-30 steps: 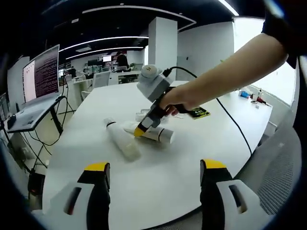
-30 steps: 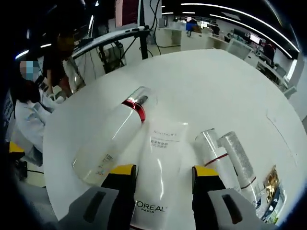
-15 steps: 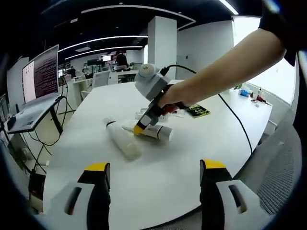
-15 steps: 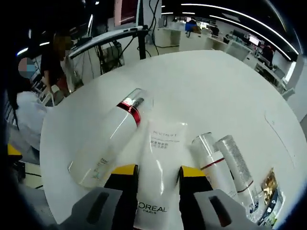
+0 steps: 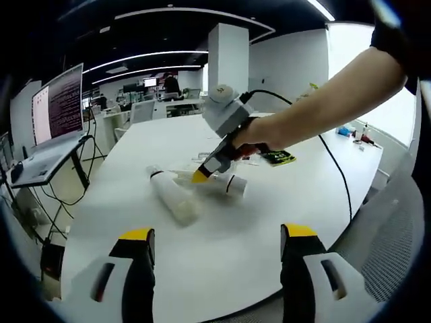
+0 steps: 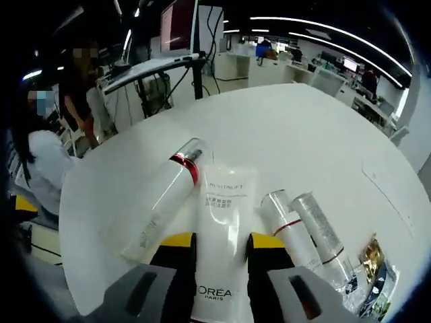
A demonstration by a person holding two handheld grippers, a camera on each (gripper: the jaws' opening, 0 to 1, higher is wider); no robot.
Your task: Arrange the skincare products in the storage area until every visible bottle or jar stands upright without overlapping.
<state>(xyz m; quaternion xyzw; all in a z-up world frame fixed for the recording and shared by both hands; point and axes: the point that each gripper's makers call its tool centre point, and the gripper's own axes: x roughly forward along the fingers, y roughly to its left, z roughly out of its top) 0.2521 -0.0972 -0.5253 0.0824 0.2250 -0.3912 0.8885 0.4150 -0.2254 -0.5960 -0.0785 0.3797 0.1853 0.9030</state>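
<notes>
Lifting: the step in hand looks like raising the white tube off the white table, the first of the lying products to be stood up
Bottle on the left: a white bottle with a red band lies on its side just beside the tube, cap end pointing away from the right gripper's camera
Tube: lies flat in the middle of the group, its lower part between the yellow-tipped jaws, cap end hidden below them
Right gripper: jaws closed in against the tube's two sides, clamped on it; in the left gripper view it tilts down over the cluster
Bottles on the right: two slim clear-capped bottles lie side by side, touching, near the tube
Left gripper: jaws wide apart, holding nothing, well apart from the products
Next move: judged, turn the tube upright and set it on bare table away from the lying bottles, then take those one by one
</notes>
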